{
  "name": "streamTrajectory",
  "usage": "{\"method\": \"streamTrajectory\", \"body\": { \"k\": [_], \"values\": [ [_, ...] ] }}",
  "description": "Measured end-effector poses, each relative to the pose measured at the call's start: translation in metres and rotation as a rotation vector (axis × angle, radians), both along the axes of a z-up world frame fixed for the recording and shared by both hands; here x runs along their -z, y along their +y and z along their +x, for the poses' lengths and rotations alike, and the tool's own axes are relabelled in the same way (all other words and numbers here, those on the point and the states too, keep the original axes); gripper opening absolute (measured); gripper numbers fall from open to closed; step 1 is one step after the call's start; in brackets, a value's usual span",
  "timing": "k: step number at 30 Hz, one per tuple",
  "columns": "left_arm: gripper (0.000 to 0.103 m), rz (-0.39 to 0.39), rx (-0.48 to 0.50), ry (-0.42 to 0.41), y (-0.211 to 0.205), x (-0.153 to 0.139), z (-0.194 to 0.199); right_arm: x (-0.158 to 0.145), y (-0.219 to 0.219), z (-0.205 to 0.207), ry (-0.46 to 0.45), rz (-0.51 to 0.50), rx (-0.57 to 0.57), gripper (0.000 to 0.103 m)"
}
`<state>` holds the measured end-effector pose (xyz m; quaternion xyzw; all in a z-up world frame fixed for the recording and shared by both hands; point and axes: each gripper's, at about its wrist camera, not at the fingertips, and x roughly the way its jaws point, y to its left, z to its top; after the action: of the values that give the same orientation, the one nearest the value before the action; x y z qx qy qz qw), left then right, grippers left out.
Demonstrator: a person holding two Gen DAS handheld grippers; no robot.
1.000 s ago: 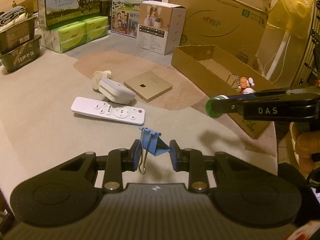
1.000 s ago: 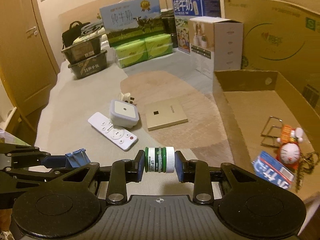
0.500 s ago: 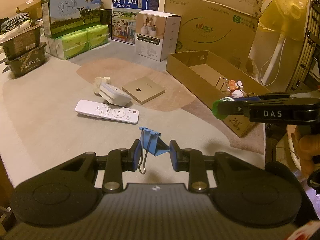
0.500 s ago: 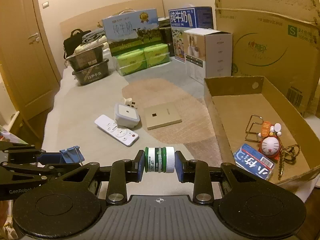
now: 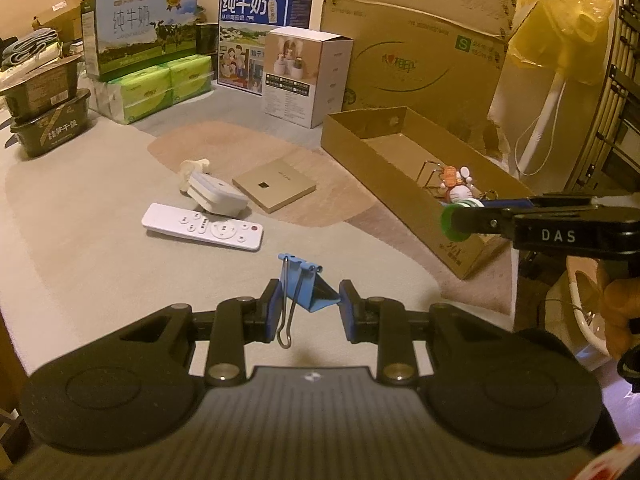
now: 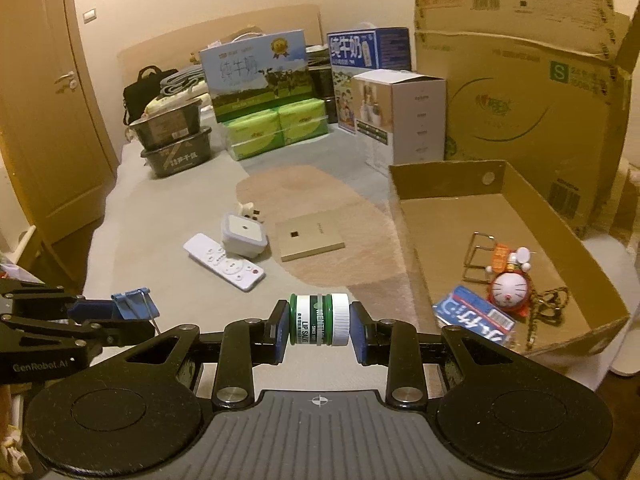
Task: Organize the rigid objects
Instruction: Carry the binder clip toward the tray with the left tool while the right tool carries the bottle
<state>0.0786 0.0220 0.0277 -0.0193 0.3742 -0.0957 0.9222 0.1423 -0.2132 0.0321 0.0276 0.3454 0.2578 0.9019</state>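
Both claws have drawn back and risen, the left claw (image 5: 308, 308) pinching the blue metal binder clip (image 5: 305, 283) at lower centre, the right claw (image 6: 319, 326) pinching the green-and-white lip-salve jar (image 6: 319, 319), ready for the open cardboard box (image 6: 560, 216) at right.

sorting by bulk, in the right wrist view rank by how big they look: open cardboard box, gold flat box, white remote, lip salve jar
1. open cardboard box
2. gold flat box
3. white remote and lip salve jar: unsure, since the jar sits far nearer the camera in the right gripper.
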Motion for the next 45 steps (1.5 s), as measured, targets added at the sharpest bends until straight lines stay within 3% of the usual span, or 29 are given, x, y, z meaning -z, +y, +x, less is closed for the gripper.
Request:
{"method": "streamTrajectory", "body": {
  "k": [24,45],
  "values": [
    [0.027,-0.022,0.160,-0.010,-0.097,-0.012,0.034,-0.002,-0.102,0.004,-0.010,-0.058,0.147,0.032],
    [0.027,-0.001,0.243,-0.011,-0.163,-0.013,0.082,0.003,-0.158,0.037,-0.009,-0.073,0.199,0.032]
  ]
}}
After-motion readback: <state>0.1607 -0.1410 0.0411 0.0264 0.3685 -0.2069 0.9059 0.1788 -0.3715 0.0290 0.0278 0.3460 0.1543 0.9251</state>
